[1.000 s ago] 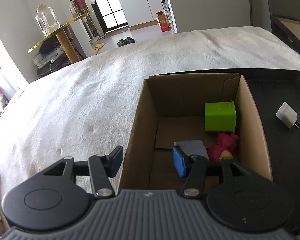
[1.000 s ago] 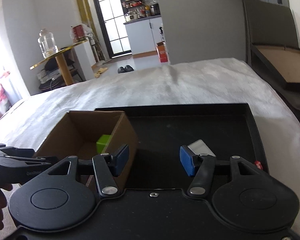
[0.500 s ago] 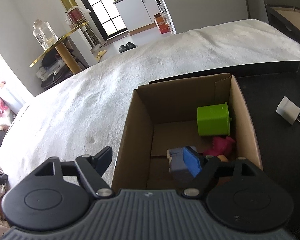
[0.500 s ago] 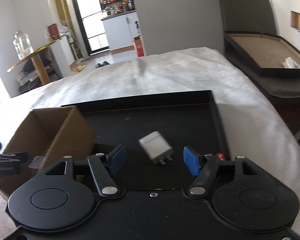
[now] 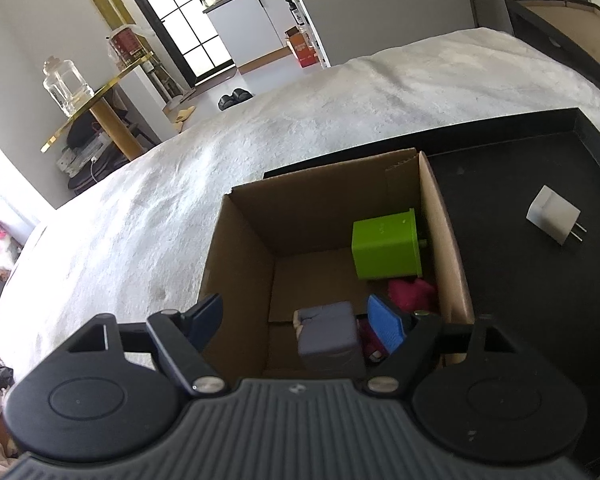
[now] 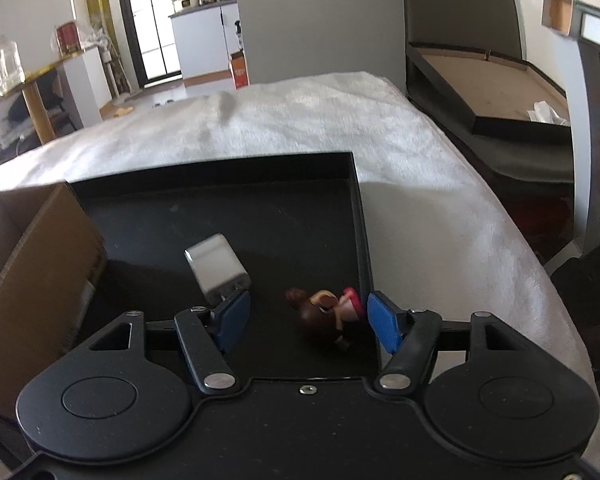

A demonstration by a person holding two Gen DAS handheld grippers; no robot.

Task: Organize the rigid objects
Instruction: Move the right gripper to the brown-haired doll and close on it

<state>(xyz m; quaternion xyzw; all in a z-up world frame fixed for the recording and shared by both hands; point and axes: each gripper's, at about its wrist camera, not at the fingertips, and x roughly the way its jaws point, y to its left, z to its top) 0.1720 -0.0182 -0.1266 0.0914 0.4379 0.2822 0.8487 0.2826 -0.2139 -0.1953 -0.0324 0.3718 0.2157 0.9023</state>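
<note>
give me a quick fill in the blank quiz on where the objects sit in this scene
1. The green plastic cube lies inside the ____ box.
2. The white wall charger rests on the ____ tray.
3. The small figurine lies between the fingers of the ____ gripper.

Missing words: cardboard; black; right

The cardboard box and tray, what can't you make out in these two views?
- Pink toy, left wrist view: half hidden behind the green block and the left gripper finger.
- Box contents, right wrist view: hidden by its wall.
- Charger prongs, right wrist view: covered by the right gripper finger.
</note>
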